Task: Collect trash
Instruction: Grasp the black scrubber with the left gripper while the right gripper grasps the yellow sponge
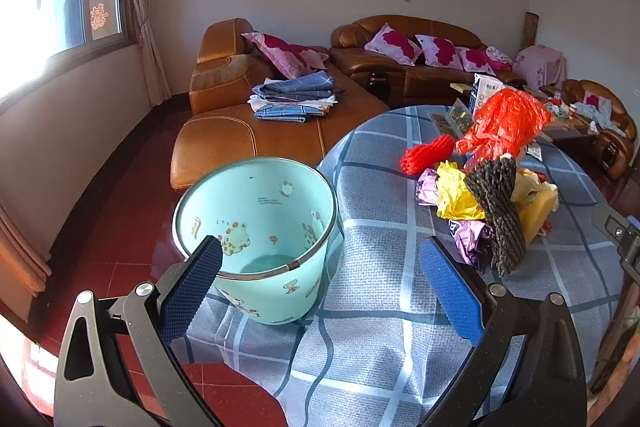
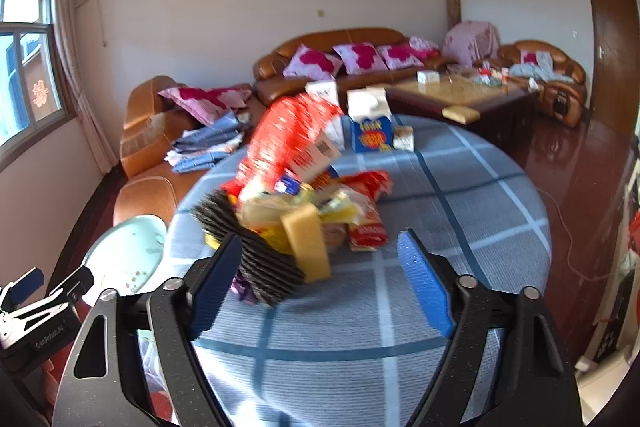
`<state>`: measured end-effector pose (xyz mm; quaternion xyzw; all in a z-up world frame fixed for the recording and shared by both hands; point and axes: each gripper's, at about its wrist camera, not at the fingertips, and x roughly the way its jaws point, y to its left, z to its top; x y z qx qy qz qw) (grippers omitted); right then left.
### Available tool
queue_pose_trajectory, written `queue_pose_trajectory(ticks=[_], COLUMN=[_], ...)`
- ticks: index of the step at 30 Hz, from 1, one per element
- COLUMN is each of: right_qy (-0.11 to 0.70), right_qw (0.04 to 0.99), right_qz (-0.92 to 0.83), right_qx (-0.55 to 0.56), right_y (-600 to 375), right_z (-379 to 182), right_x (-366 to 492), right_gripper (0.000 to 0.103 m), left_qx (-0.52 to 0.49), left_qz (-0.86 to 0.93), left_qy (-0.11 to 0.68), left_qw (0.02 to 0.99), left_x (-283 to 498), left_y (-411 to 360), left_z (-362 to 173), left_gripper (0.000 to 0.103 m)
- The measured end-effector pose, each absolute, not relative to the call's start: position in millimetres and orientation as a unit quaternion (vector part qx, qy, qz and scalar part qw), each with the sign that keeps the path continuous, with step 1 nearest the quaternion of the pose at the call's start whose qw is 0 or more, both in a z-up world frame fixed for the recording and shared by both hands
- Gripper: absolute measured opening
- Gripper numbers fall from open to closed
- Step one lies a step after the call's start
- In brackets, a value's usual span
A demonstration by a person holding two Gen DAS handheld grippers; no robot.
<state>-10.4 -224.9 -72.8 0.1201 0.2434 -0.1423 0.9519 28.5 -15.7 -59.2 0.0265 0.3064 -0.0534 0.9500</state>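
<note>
A pile of trash lies on the round table with the blue checked cloth (image 1: 372, 267): a red plastic bag (image 1: 504, 123), a red net (image 1: 426, 155), yellow (image 1: 456, 199) and purple wrappers (image 1: 472, 239), a dark ribbed net sleeve (image 1: 500, 211) and a yellow sponge (image 2: 308, 243). A mint green bin (image 1: 260, 227) stands empty at the table's left edge. My left gripper (image 1: 320, 291) is open and empty, its left finger at the bin's rim. My right gripper (image 2: 320, 283) is open and empty just in front of the pile (image 2: 296, 187).
A blue and white carton (image 2: 370, 127) and small boxes stand at the table's far side. Brown leather sofas (image 1: 280, 107) with pink cushions and folded blue cloth are behind. A coffee table (image 2: 460, 95) is at the back right. The floor is red tile (image 1: 132, 227).
</note>
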Motion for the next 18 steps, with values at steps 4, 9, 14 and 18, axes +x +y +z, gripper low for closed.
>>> queue_pose_trajectory(ticks=[4,9,14,18], right_qy=[0.254,0.262,0.272,0.279], right_qw=[0.946,0.943,0.94,0.935], right_qz=[-0.155,-0.156,-0.152,-0.154], right_qx=[0.128,0.133,0.137,0.154], right_y=[-247,-266,-275,-284], right_z=[-85,-96,-104,-112], right_x=[-4,3,6,5], right_gripper=[0.073,0.064,0.058,0.058], left_qx=[0.016,0.013,0.022,0.039], left_qz=[-0.087,-0.129,-0.173,-0.196], left_qy=[0.326,0.345,0.335,0.321], left_qw=[0.941,0.93,0.926,0.926], left_x=[37,57,67,73], left_y=[-27,-55,-93,-124], left_z=[-76,-90,-82,-79], left_gripper=[0.091,0.077,0.075,0.071])
